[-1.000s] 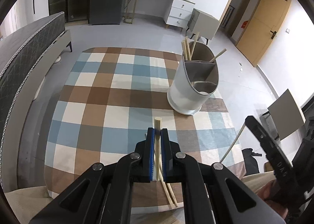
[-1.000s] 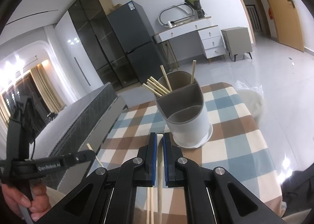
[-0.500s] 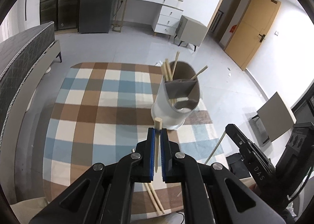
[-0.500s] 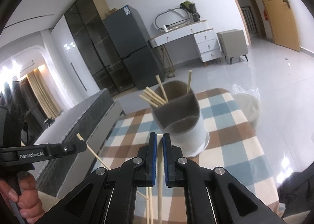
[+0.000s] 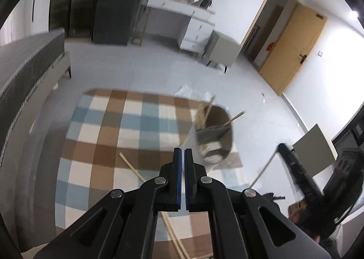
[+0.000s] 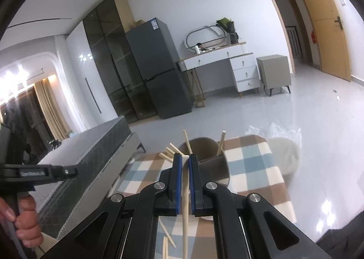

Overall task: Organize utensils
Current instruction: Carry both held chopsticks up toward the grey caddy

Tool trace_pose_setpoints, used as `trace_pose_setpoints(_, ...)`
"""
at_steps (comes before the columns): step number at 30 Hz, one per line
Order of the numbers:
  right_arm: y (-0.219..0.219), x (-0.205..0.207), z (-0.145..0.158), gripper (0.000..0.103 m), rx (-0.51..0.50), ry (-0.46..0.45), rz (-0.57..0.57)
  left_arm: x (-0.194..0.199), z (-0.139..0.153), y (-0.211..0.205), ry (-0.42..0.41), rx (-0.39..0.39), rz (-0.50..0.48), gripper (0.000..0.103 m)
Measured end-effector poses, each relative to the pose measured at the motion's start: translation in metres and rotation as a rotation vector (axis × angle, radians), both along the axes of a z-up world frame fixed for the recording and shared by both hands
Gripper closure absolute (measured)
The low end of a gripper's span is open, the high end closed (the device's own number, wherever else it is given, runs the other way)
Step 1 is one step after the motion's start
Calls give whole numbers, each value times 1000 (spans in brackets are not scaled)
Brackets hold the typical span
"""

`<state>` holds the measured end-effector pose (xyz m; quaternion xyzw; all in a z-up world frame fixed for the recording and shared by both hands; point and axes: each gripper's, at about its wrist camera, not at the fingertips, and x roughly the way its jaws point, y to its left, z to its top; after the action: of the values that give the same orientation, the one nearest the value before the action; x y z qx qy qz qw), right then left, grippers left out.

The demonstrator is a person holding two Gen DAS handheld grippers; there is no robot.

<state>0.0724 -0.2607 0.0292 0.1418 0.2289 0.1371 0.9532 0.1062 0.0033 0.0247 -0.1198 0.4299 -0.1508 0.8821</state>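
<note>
Blue-padded, the left tongs [image 5: 183, 152] are nearly closed, with a thin slit between the pads and nothing in it. They hang above the checked cloth of the counter [image 5: 109, 136], just near of the utensil holder [image 5: 213, 136]. Two loose chopsticks [image 5: 145, 178] lie crossed on the cloth under them, running from the middle toward the near edge.

In the right wrist view the right tongs [image 6: 184, 159] are pinched on a single pale chopstick [image 6: 185, 211], which stands almost upright between the pads, its top at the fingertips and its lower length hanging toward the counter [image 6: 250, 168]. More loose chopsticks [image 6: 167, 234] lie on the cloth beneath.

Beyond the right tongs stands the grey-and-white utensil holder [image 6: 218, 168], divided into compartments. The far compartment holds a bundle of chopsticks [image 6: 173, 150] leaning left and one chopstick leaning right [image 6: 221, 143]; in the left wrist view the near compartment seems to show only its pale bottom, though motion blur makes that uncertain.

Farther off are a grey bed on the left [image 6: 95, 152], a dark fridge [image 6: 157, 70], a white dressing table [image 6: 223, 65] and a wooden door [image 6: 327, 20] on the right.
</note>
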Motion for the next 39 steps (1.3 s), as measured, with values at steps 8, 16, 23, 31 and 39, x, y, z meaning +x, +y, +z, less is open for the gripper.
trace_pose_setpoints(8, 3, 11, -32, 98, 55, 96, 45, 55, -92, 37, 248, 93, 182, 50)
trace_pose_setpoints(16, 7, 20, -49, 98, 99, 156, 86, 114, -154, 28, 427, 129, 237, 50)
trace_pose_setpoints(23, 1, 27, -58, 98, 132, 196, 90, 142, -189, 20, 482, 212, 300, 50)
trace_pose_setpoints(31, -4, 28, -57, 98, 163, 211, 92, 134, -188, 6, 427, 270, 314, 97)
trace_pose_setpoints(39, -6, 19, -50, 98, 141, 170, 87, 110, -173, 14, 403, 190, 313, 101)
